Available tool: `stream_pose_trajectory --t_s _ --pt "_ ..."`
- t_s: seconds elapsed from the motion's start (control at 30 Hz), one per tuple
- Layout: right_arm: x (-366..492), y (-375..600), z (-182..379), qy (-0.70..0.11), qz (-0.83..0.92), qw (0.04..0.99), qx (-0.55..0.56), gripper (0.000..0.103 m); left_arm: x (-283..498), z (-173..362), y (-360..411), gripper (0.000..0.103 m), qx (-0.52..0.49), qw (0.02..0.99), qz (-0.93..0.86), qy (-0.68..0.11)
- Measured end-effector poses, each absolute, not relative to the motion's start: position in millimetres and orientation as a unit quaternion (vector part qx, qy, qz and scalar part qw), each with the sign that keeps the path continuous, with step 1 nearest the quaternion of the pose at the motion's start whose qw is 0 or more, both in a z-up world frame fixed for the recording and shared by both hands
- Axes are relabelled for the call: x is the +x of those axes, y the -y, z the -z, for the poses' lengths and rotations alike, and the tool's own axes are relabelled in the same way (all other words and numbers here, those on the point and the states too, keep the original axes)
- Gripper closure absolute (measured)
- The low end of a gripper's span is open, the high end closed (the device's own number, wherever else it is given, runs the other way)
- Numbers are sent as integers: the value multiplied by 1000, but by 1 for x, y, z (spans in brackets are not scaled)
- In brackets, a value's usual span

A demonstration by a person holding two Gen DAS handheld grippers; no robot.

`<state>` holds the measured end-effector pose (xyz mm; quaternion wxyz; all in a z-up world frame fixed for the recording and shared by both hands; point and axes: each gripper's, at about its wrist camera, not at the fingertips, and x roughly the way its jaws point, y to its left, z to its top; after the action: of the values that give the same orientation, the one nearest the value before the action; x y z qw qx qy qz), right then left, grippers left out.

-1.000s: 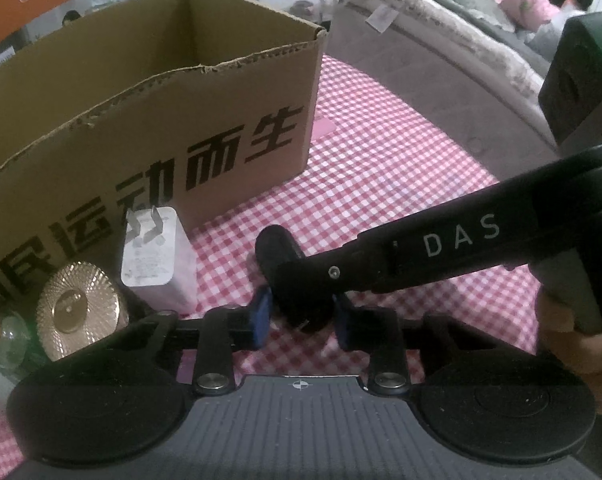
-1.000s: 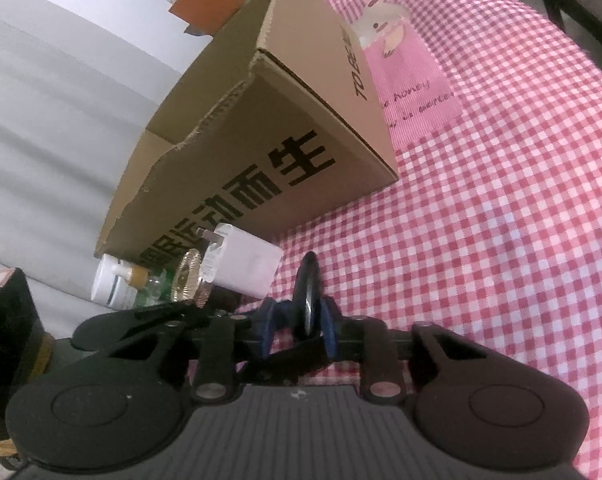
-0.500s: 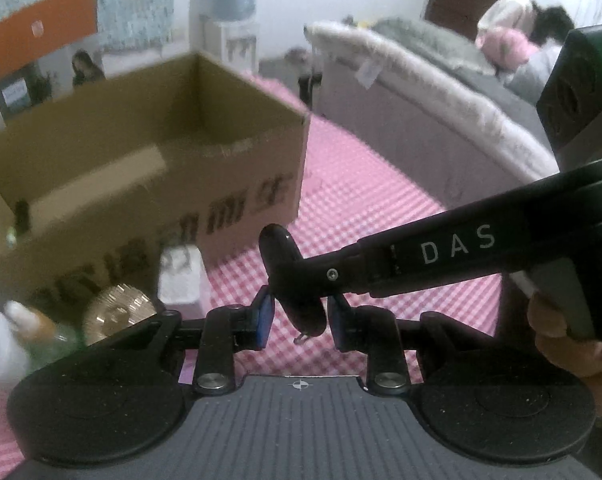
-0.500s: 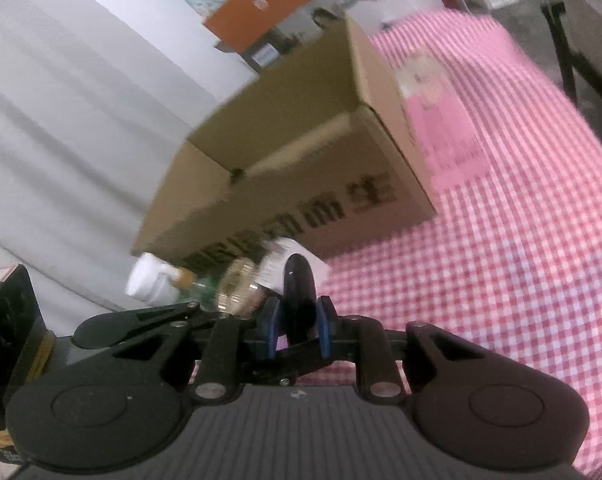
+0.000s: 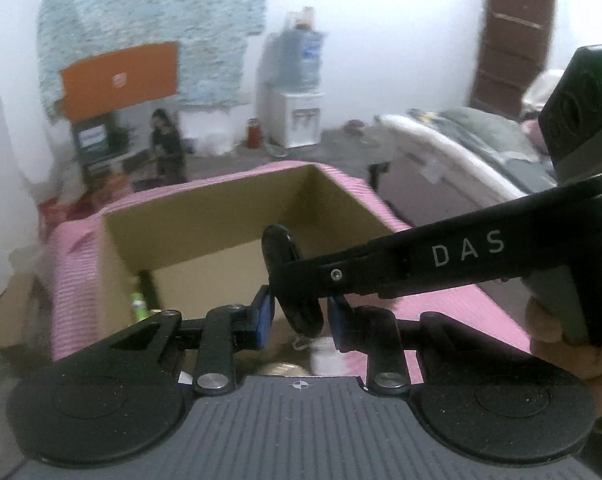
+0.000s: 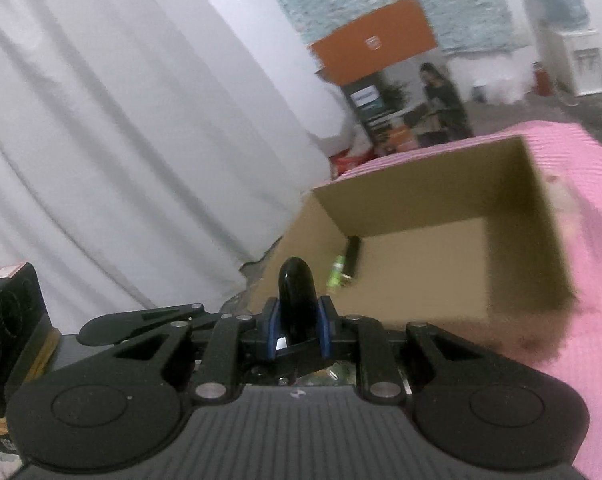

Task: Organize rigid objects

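Observation:
A small black oval fob (image 5: 279,240) hangs in the air, clamped by both grippers at once. My left gripper (image 5: 301,320) is shut on its lower part between the blue pads. A finger (image 5: 441,260) of my right gripper reaches in from the right onto the same fob. In the right wrist view the fob (image 6: 297,292) stands upright, and my right gripper (image 6: 297,328) is shut on it. Just beyond and below both grippers stands an open cardboard box (image 5: 205,216) (image 6: 413,208). A black cylinder (image 6: 351,256) and a green item (image 6: 337,276) lie in its left corner.
The box stands on a pink checked cloth (image 5: 441,312). A gold disc (image 5: 281,368) and a white charger (image 5: 325,356) peek out behind the left gripper's body. A white curtain (image 6: 141,160) hangs on the left, a grey sofa (image 5: 461,160) on the right. A person (image 5: 167,144) stands far back.
Both grippers have risen together with the fob. The box's printed front has dropped out of sight and its inside now shows. The charger and gold disc have slid down behind the gripper.

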<state>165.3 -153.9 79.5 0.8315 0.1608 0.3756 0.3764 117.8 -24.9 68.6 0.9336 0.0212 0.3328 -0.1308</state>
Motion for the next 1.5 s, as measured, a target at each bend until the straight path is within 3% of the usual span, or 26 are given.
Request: stream_pose_trajectory --t_s 0.43,0.7,1.23,1.5 --pt "293 82 -21 -505 -376 755 184 82 202 -29 -37 75 -16 895 90 -438" --pt "310 73 5 -552 -368 720 201 80 215 -16 -45 73 -11 885 73 -459" --pt "309 76 8 -554 -363 717 215 79 199 -37 -42 59 -10 901 75 -427" --pt "280 95 -28 -510 -374 744 214 77 162 -64 -43 44 -13 922 78 -379"
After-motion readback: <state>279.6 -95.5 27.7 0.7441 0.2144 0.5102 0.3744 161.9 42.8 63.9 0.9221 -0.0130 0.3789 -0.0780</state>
